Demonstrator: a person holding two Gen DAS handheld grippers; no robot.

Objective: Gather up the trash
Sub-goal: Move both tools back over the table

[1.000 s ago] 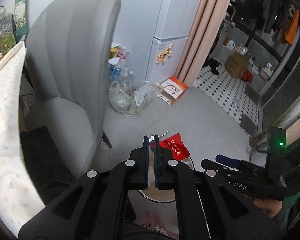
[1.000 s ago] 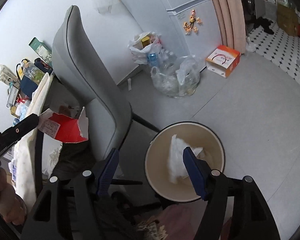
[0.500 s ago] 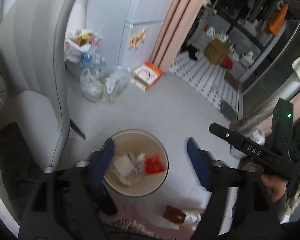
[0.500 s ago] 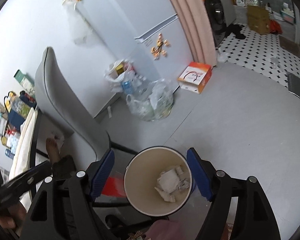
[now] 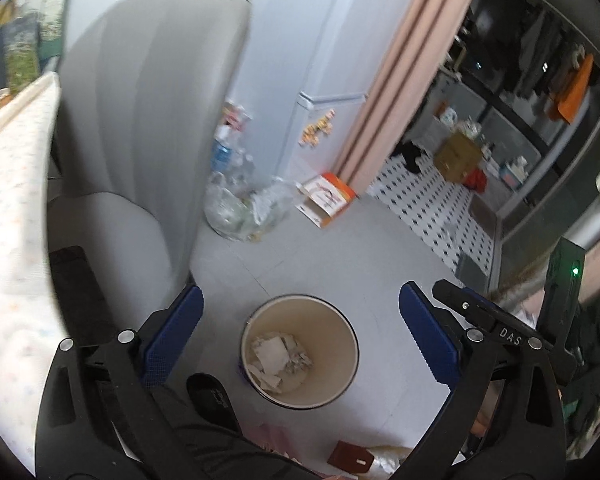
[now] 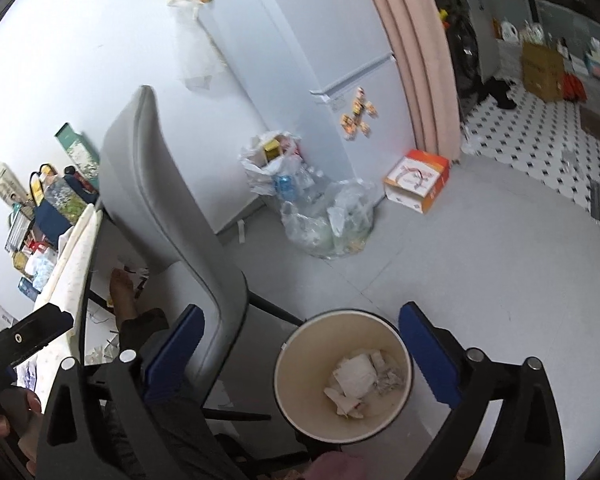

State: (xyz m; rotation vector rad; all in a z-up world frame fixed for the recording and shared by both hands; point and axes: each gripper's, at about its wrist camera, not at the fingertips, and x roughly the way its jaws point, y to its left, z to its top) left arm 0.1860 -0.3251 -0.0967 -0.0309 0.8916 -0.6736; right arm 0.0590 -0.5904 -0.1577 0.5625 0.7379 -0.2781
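Note:
A cream waste bin (image 5: pixel 350 354) stands on the grey floor below both grippers, with crumpled white paper (image 5: pixel 278 356) at its bottom. My left gripper (image 5: pixel 300 300) hangs above it, jaws opening wide, nothing between the blue pads. In the right wrist view the same bin (image 6: pixel 284 376) and paper (image 6: pixel 356 376) lie under my right gripper (image 6: pixel 302 314), whose jaws are also opening and hold nothing. The right gripper's black frame (image 5: pixel 480 316) shows at the right of the left wrist view; the left gripper (image 6: pixel 32 336) shows at the left of the right wrist view. No red packet is visible.
A grey chair (image 5: pixel 140 120) stands close on the left, by a cloth-covered table (image 5: pixel 8 200). A clear bag of bottles (image 6: pixel 328 220) and an orange-white box (image 6: pixel 416 180) sit by the fridge (image 6: pixel 340 60). A dark red box (image 5: pixel 350 456) lies near the bin. A person's foot (image 6: pixel 122 292) is under the table.
The left gripper, shut on a red packet, opened and the packet dropped at the bin. The white paper between the right jaws fell in. Both grippers rose and spread wider.

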